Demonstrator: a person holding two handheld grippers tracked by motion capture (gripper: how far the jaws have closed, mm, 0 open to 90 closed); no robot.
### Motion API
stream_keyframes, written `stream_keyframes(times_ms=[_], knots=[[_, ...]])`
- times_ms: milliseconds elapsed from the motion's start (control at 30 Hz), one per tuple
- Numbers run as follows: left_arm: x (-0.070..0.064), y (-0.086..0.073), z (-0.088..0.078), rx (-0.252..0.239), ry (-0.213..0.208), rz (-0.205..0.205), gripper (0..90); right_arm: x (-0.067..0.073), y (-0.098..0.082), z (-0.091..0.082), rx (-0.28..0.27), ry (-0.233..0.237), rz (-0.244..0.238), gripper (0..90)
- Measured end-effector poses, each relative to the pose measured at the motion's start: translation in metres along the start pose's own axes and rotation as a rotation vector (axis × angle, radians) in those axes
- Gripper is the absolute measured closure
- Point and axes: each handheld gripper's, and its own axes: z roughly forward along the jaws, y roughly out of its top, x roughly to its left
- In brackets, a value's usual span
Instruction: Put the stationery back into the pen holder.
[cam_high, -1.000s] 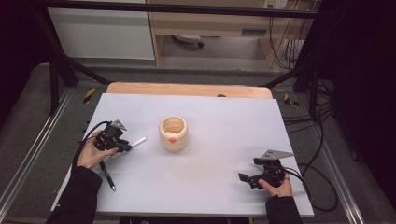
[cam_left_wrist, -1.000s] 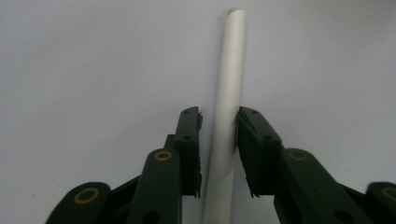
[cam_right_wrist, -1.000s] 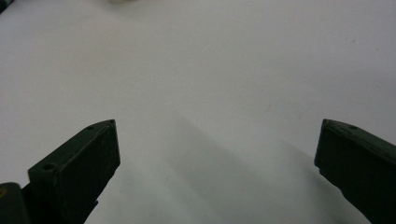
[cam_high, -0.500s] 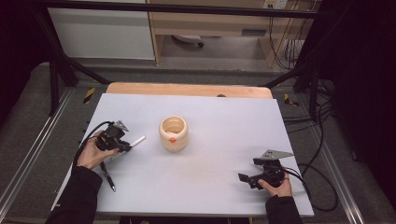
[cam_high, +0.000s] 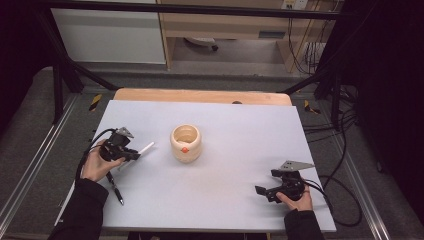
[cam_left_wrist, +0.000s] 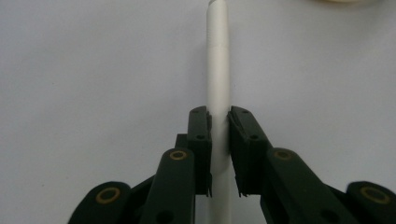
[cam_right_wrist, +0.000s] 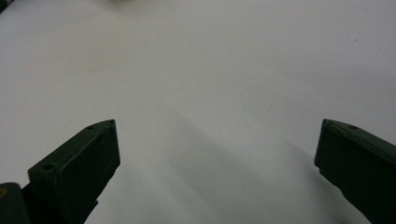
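1. At the table's left edge, a dark pen lies flat beside the person's left sleeve, close to the near side and apart from everything else.
2. Just beyond it, the left hand holds the left gripper low over the table, pointing right toward the middle.
3. That gripper's jaws have just been closing, and they now pinch a white stick. In the left gripper view the stick runs straight out between the two pads and well past them, with its rear end reaching back under the gripper.
4. The stick's free tip points toward a cream cup, near it but not touching. The cup stands upright at the table's middle, with a small orange mark on its near side.
5. Far to the right, near the front corner, the right hand holds the right gripper, pointing left.
6. In the right gripper view its jaws stand spread wide, with bare table between them.
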Motion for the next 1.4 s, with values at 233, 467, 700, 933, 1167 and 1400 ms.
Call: stream_keyframes(times_ms=[233,467,700,933,1167,1400], knots=[[-0.002,-0.001,-0.011,-0.057,-0.004,-0.026,78.4,0.000,0.000,0.000,-0.001,0.000,-0.002,0.8],[-0.009,0.000,-0.018,-0.140,-0.012,-0.069,78.4,0.000,0.000,0.000,0.000,0.000,-0.003,0.8],[-0.016,0.003,-0.027,-0.231,-0.001,-0.101,78.4,0.000,0.000,0.000,0.002,-0.002,-0.002,0.7],[-0.024,0.005,-0.036,-0.316,-0.027,-0.129,78.4,0.000,0.000,0.000,0.003,-0.004,-0.002,0.8],[-0.031,0.008,-0.044,-0.383,-0.051,-0.132,78.4,0.000,0.000,0.000,0.005,-0.006,-0.004,0.8],[-0.040,0.012,-0.048,-0.438,-0.047,-0.137,78.4,0.000,0.000,0.000,0.007,-0.009,-0.004,0.8]])
